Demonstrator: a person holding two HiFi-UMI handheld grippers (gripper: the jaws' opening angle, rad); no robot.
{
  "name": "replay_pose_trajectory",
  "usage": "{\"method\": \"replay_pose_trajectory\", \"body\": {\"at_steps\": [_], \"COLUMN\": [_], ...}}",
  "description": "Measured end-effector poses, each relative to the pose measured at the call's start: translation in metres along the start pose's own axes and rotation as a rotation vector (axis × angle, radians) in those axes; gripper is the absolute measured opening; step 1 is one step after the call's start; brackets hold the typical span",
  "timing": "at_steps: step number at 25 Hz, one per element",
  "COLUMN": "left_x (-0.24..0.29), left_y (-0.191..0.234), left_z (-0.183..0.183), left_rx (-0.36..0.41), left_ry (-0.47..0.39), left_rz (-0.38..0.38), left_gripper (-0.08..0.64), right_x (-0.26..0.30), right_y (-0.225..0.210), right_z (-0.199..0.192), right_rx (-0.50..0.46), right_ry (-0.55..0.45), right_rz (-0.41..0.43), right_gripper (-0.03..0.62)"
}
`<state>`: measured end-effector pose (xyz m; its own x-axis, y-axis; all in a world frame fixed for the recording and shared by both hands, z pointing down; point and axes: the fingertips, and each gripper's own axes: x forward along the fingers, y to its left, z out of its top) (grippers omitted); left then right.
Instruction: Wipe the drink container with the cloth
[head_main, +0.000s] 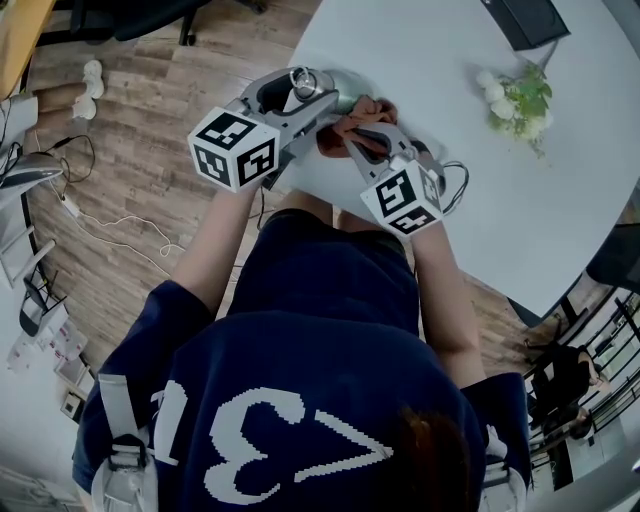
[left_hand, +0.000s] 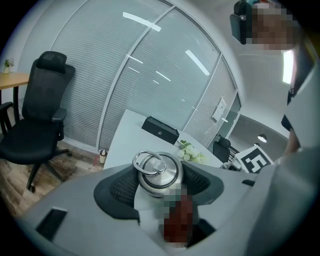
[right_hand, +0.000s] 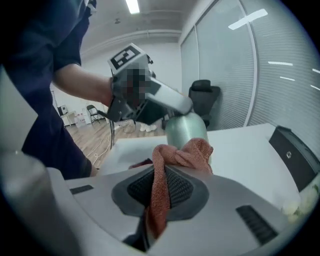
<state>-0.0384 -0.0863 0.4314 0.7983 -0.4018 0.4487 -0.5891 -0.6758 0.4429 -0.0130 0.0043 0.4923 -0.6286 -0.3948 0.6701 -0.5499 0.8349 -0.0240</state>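
Note:
A metal drink bottle (head_main: 318, 88) with a ring lid (left_hand: 150, 163) is lifted over the near edge of the white table (head_main: 470, 210). My left gripper (head_main: 300, 100) is shut on it just below the lid, one pad on each side. In the right gripper view the bottle's greenish-silver body (right_hand: 186, 131) hangs from the left gripper. My right gripper (head_main: 362, 138) is shut on a rust-orange cloth (right_hand: 161, 180). The bunched end of the cloth (head_main: 352, 122) lies against the side of the bottle. In the left gripper view my left gripper (left_hand: 157, 182) partly hides the body.
White flowers with green leaves (head_main: 518, 98) lie on the table's right part, and a black box (head_main: 527, 18) stands at its far edge. Cables (head_main: 110, 222) run over the wooden floor at the left. A black office chair (left_hand: 37, 117) stands beyond the table.

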Motion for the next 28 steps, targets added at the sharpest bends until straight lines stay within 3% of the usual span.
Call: {"method": "replay_pose_trajectory", "body": {"at_steps": [3,8,11,17,22,28], "left_x": [0.001,0.007,0.013,0.025,0.036,0.033], "left_y": [-0.001,-0.010,-0.018,-0.043,-0.059,-0.075], "left_z": [-0.002,0.001,0.005,0.002,-0.004,0.004], "left_rx": [0.014,0.094,0.152,0.320,0.381,0.404], "left_ry": [0.009,0.009,0.019,0.040,0.052,-0.004], "left_rz": [-0.004,-0.012,-0.018,-0.039,-0.060,-0.119], "left_gripper": [0.272,0.272,0.272,0.273,0.273,0.272], "right_x": [-0.003,-0.027,-0.041,-0.060,-0.075,-0.112], "right_y": [-0.020,-0.062,-0.078,-0.086,-0.086,-0.098], "right_z": [-0.033,-0.059,-0.069,-0.065,-0.057,-0.017], "right_rx": [0.073,0.220,0.247,0.302,0.317,0.407], "right_ry": [0.085,0.095,0.103,0.049,0.036,-0.154], "right_rz": [-0.061,-0.188,-0.240,-0.228,-0.188,-0.206], "right_gripper": [0.051,0.051,0.052,0.146,0.184,0.192]}}
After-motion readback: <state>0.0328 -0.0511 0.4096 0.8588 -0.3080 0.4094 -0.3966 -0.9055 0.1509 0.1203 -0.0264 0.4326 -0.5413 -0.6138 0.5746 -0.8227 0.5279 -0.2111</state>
